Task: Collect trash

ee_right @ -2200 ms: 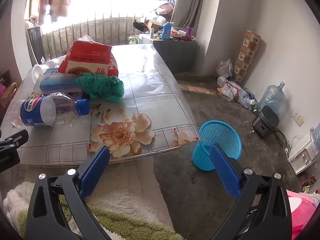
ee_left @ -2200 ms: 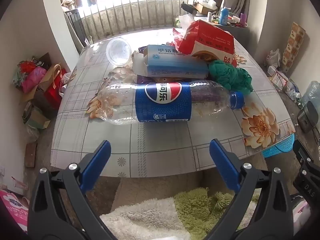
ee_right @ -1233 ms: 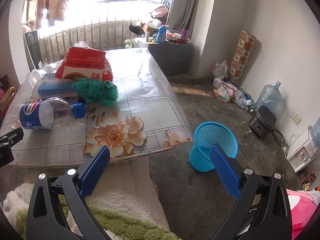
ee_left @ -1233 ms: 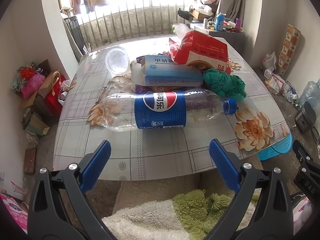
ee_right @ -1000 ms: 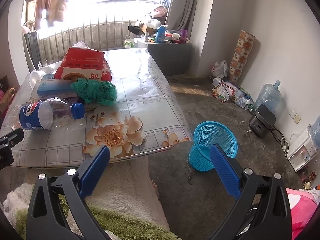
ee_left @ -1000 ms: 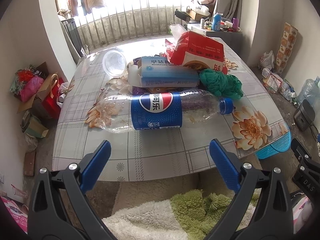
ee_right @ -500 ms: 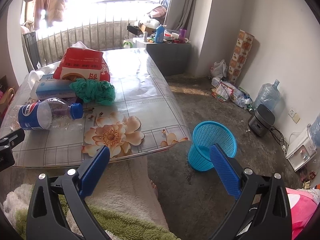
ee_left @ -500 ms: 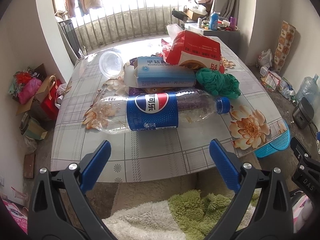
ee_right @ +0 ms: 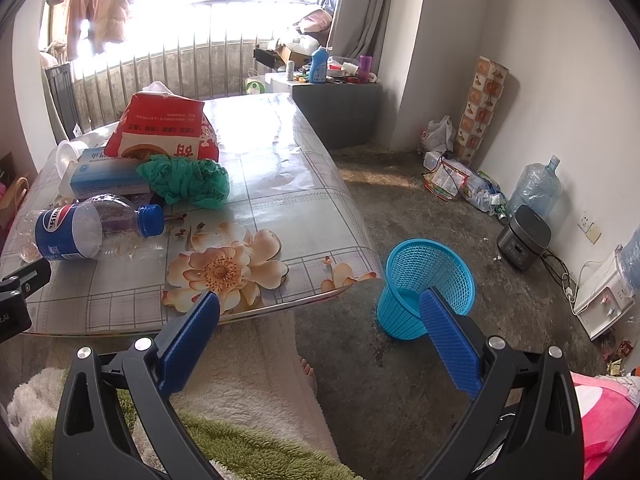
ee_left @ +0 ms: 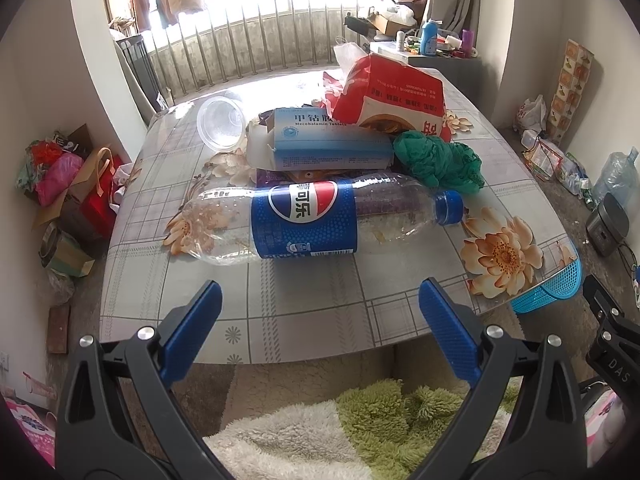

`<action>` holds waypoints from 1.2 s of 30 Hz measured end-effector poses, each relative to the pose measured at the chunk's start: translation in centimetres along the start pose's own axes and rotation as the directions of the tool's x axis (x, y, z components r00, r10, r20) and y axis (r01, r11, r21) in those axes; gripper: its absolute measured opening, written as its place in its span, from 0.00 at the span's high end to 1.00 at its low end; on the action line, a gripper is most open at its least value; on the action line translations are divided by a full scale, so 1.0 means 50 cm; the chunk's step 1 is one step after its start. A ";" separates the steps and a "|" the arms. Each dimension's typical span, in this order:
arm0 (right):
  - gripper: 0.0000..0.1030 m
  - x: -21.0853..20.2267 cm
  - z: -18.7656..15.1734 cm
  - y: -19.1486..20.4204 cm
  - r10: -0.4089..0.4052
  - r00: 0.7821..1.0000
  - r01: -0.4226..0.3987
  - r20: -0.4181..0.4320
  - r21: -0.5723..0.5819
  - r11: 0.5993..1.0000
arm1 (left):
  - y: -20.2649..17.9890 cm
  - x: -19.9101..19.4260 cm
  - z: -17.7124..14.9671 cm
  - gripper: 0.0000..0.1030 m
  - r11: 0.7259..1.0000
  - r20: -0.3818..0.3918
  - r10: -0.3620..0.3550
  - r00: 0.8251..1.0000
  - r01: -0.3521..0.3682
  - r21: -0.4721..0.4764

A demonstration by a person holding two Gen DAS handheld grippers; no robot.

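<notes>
An empty Pepsi bottle [ee_left: 304,220] lies on its side on the table [ee_left: 312,312], cap to the right; it also shows in the right wrist view [ee_right: 80,236]. Behind it lie a blue-white medicine box [ee_left: 320,146], a red paper bag [ee_left: 392,100], a crumpled green bag [ee_left: 436,162] and a clear plastic cup [ee_left: 220,126]. My left gripper [ee_left: 318,332] is open and empty, near the table's front edge, short of the bottle. My right gripper [ee_right: 320,340] is open and empty, off the table's right corner. A blue mesh waste basket [ee_right: 424,288] stands on the floor there.
Bags and boxes [ee_left: 68,192] crowd the floor left of the table. A rice cooker [ee_right: 524,236], a water jug [ee_right: 536,188] and litter lie along the right wall. A fluffy white and green cover [ee_left: 340,432] is below the grippers. A cluttered grey cabinet [ee_right: 336,104] stands behind the table.
Both grippers have drawn back and risen slightly, so the table and trash look a little farther. Both stay open. Nothing on the table moved.
</notes>
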State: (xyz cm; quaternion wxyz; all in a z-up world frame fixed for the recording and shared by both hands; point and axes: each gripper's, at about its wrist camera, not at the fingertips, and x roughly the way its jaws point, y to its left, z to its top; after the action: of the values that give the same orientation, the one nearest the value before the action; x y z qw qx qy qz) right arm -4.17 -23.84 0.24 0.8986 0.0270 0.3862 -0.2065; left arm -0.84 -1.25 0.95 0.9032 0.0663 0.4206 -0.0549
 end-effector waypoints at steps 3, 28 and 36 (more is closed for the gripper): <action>0.05 0.000 0.000 0.000 0.000 1.000 0.000 0.001 -0.001 1.000 | 0.001 0.004 -0.001 0.08 1.000 -0.006 0.000 1.000 0.000 -0.002; 0.05 0.019 0.023 0.069 0.048 0.998 -0.042 0.047 -0.125 0.991 | 0.046 0.067 0.009 0.08 0.988 -0.075 -0.144 0.987 0.139 -0.070; 0.05 -0.015 0.121 0.172 0.283 0.937 -0.201 0.206 -0.346 0.917 | 0.192 0.053 0.016 0.08 0.946 0.106 -0.272 0.956 0.286 -0.154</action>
State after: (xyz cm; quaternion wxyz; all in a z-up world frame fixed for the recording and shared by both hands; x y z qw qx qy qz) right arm 2.86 -16.98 4.05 0.9513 -0.0973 0.2911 -0.0295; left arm 2.96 7.96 0.14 0.9054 -0.0725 0.3908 -0.1494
